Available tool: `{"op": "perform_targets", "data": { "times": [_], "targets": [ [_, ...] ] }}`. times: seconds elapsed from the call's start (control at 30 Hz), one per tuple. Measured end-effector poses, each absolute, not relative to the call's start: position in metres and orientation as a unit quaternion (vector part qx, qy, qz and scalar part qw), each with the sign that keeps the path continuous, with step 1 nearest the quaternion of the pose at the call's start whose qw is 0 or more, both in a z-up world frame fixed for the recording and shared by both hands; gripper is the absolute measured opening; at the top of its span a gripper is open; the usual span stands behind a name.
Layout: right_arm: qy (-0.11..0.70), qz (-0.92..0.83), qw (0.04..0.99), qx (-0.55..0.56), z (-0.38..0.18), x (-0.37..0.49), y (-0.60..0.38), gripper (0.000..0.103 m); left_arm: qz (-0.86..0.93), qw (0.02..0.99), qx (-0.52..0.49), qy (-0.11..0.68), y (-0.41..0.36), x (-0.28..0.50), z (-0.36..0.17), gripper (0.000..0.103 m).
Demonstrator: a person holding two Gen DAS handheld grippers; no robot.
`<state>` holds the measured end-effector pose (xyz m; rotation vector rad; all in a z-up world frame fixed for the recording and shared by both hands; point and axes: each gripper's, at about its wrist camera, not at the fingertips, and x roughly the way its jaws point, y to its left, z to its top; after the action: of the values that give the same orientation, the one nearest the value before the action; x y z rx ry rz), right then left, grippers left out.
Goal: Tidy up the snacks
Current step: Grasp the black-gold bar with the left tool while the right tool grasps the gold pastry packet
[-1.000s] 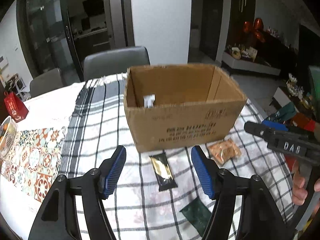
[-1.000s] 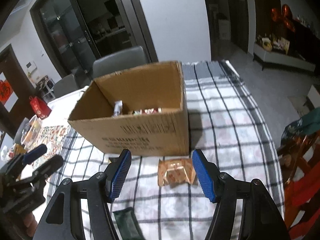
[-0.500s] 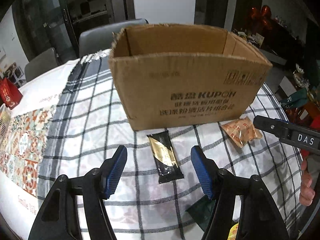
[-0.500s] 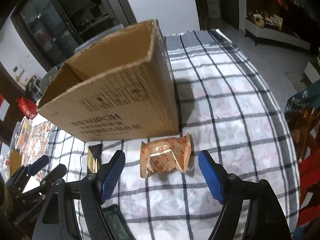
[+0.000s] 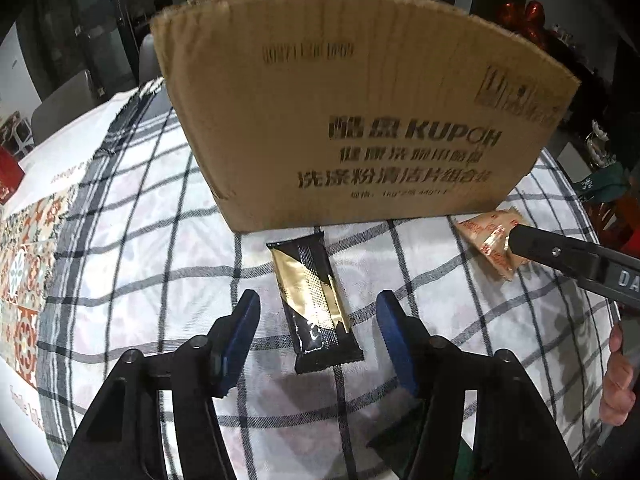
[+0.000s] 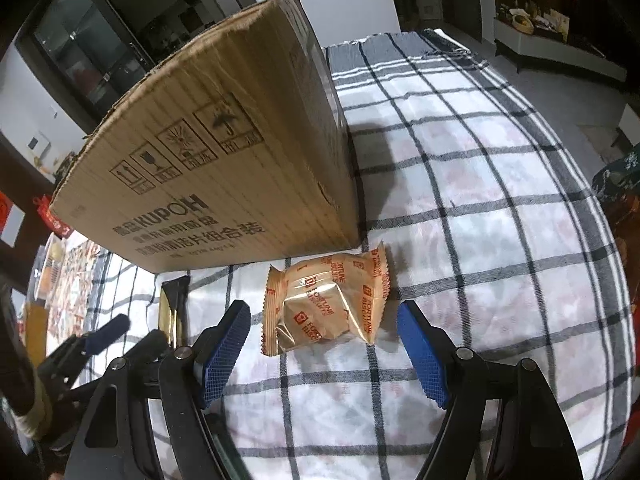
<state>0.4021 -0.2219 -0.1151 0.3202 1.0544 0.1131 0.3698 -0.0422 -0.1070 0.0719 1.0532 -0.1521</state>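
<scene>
My left claw [image 5: 318,332] is spread wide, fingers apart, with the black-and-gold bar [image 5: 314,298] lying flat on the checked cloth [image 5: 140,280] between the blue pads [image 5: 244,340], touching neither. My right claw [image 6: 324,350] gapes just as wide around the orange biscuit pack [image 6: 326,304], which rests on the cloth between its fingers, not gripped. A dark green packet [image 5: 404,436] shows partly behind my left claw's right finger. Beyond both snacks stands the cardboard box [image 5: 360,120], its printed front wall close to the bar's far end and to the biscuit pack. Past the box, chairs [image 5: 64,100] and dark glass doors [image 6: 92,52].
</scene>
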Motion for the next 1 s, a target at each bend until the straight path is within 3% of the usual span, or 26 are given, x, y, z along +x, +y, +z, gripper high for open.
{"op": "perform_targets", "data": {
  "times": [0.2,0.4,0.53,1.0],
  "targets": [
    [0.505,0.059,0.848,0.149,-0.123,0.406,-0.215,0.076,-0.063,0.855,0.024,0.514,-0.041,0.379,-0.121,0.052],
    [0.507,0.06,0.848,0.145,-0.129,0.41,-0.211,0.075,-0.062,0.85,0.012,0.522,-0.038,0.384,-0.128,0.037],
    [0.508,0.061,0.848,0.14,-0.131,0.411,-0.211,0.057,-0.062,0.85,0.012,0.522,-0.038,0.386,-0.129,0.033],
    [0.487,0.074,0.856,0.156,-0.127,0.396,-0.211,0.045,-0.072,0.857,0.01,0.51,-0.041,0.37,-0.118,0.032]
  ]
}}
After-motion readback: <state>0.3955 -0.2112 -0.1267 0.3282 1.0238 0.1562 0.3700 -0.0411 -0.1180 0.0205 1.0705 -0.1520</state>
